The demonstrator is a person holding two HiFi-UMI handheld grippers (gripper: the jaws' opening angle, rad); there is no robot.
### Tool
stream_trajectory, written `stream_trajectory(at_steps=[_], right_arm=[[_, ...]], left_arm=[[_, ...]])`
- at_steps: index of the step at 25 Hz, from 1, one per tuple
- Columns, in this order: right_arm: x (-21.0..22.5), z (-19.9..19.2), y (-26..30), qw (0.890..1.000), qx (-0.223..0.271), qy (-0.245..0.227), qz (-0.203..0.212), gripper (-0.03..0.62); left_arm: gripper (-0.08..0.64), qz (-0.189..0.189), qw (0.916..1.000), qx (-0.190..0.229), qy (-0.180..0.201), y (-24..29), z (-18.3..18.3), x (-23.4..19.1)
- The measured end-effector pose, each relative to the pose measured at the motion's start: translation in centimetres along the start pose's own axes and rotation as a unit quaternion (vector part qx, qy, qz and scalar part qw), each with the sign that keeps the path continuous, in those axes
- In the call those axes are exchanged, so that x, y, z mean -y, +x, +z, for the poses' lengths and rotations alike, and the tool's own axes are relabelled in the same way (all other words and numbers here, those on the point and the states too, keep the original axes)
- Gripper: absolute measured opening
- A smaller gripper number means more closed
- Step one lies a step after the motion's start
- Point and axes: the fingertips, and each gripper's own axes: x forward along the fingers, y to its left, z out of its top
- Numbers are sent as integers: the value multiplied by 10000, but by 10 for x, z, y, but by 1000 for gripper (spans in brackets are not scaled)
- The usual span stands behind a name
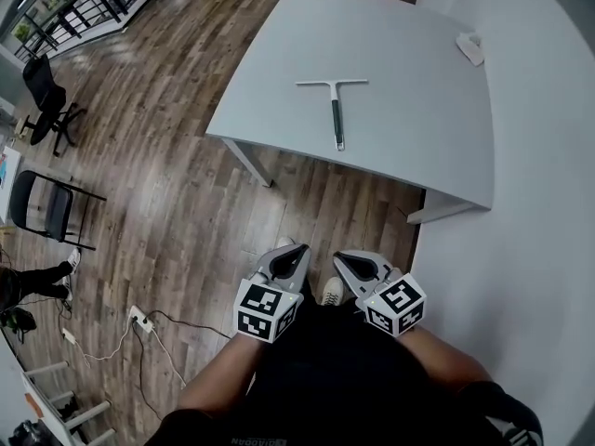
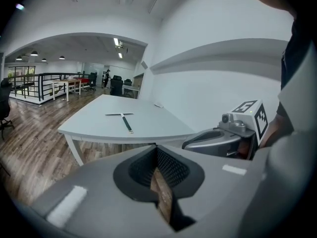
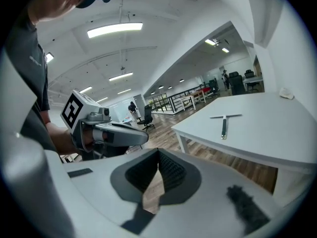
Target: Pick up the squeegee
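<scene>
Squeegee [image 1: 336,110] on white table [image 1: 418,110]

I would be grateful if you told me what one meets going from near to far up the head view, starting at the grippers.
The left gripper and right gripper side by side → near edge of the white table → squeegee, handle end first → small white object at the table's far corner.

The table [image 1: 409,128] is pale grey, the squeegee [image 1: 337,111] silver with dark handle, the floor [image 1: 158,175] brown wood-grain.
</scene>
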Motion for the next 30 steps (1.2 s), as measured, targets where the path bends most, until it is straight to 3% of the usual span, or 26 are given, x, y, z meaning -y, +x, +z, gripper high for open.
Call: stream_trajectory(at_steps=[12, 15, 18, 22, 30], right_arm=[[34, 4, 56, 9980, -252, 518, -267, 6], [46, 10, 76, 9966, -357, 642, -365, 6], [49, 14, 101, 9962, -551, 595, -308, 6], [47, 21, 133, 9957, -824, 357, -208, 6], [61, 56, 185, 9944, -940, 79, -475, 6]], left_arm=[[8, -191, 9990, -374, -149, 25, -5, -61], [8, -185, 9991, -377, 7, 31, 4, -86], [8, -130, 9990, -392, 190, 38, 14, -114], [8, -223, 9990, -366, 89, 48, 27, -149], [8, -590, 9969, -459, 235, 60, 38, -200]])
